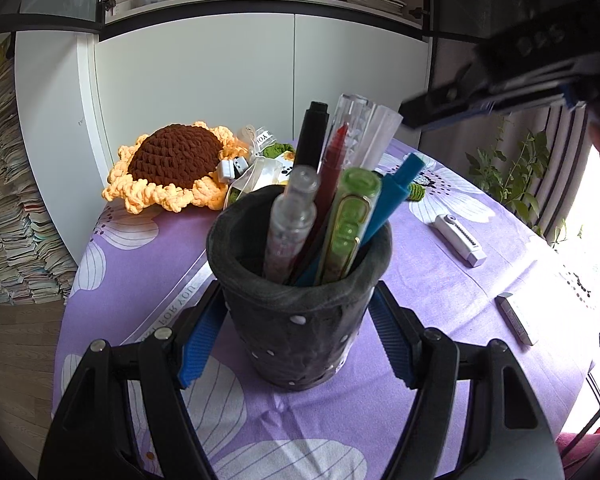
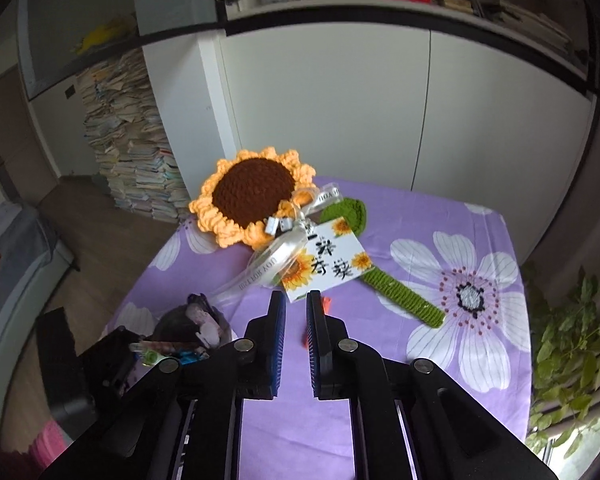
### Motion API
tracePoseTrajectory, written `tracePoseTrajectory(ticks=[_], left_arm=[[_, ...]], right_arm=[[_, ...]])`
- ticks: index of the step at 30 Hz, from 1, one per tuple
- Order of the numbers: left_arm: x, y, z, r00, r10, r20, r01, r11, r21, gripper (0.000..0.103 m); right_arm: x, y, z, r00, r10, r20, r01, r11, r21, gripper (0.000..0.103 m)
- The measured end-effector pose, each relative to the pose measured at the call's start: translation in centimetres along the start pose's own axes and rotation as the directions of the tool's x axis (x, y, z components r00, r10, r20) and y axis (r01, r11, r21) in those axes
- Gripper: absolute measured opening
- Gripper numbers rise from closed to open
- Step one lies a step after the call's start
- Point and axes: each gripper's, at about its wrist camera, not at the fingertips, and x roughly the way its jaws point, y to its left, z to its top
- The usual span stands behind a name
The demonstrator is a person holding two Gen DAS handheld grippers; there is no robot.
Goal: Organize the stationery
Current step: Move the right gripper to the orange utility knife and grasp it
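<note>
- A table [image 1: 440, 280] is covered with a purple cloth with big white flowers.
- A dark pen cup [image 1: 300, 320] full of pens is stood near the front edge.
- A knitted sunflower [image 2: 252, 200] with a card [image 2: 328, 264] is laid by the far edge.
- A white tool [image 1: 460, 240] and an eraser [image 1: 516, 318] are laid near the right edge.

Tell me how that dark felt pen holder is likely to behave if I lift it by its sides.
The pen holder looks soft: its rim sags unevenly, so the wall will probably give under the left gripper, whose pads sit against its sides. It may be top-heavy, since the green pen and black marker stand well above the rim and lean, so tilting could spill them.
</note>
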Motion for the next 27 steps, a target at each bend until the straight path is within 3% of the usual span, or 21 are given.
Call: tracePoseTrajectory(ticks=[3,8,12,14,17,24,27], left_arm=[[0.0,0.0,0.0,1.000,0.000,0.000,0.000,1.000,0.000,0.071],[0.0,0.0,0.0,1.000,-0.001,-0.002,0.001,1.000,-0.001,0.072],[-0.1,-0.1,0.0,1.000,-0.002,-0.003,0.002,1.000,-0.001,0.072],[0.0,-0.1,0.0,1.000,-0.003,-0.005,0.003,1.000,-0.002,0.072],[0.0,-0.1,0.0,1.000,-0.002,-0.004,0.002,1.000,-0.001,0.072],[0.0,-0.1,0.0,1.000,-0.002,-0.005,0.002,1.000,-0.002,0.072],[0.0,-0.1,0.0,1.000,-0.002,-0.004,0.002,1.000,-0.002,0.072]], right_arm=[[4.3,-1.8,-1.0,0.992,0.029,-0.125,-0.018,0.996,0.091,0.011],[9.0,-3.4,-3.0,0.978,0.024,-0.206,0.010,0.986,0.165,0.012],[10.8,-3.8,-3.6,0.969,0.039,-0.244,0.009,0.981,0.194,0.016],[11.1,-3.7,-3.6,0.968,0.052,-0.244,-0.003,0.980,0.199,0.028],[11.3,-3.4,-3.5,0.971,0.039,-0.235,0.008,0.981,0.194,0.036],[12.4,-1.9,-3.9,0.968,-0.008,-0.249,0.038,0.993,0.115,0.035],[12.5,-1.5,-4.0,0.967,-0.057,-0.246,0.077,0.995,0.071,0.014]])
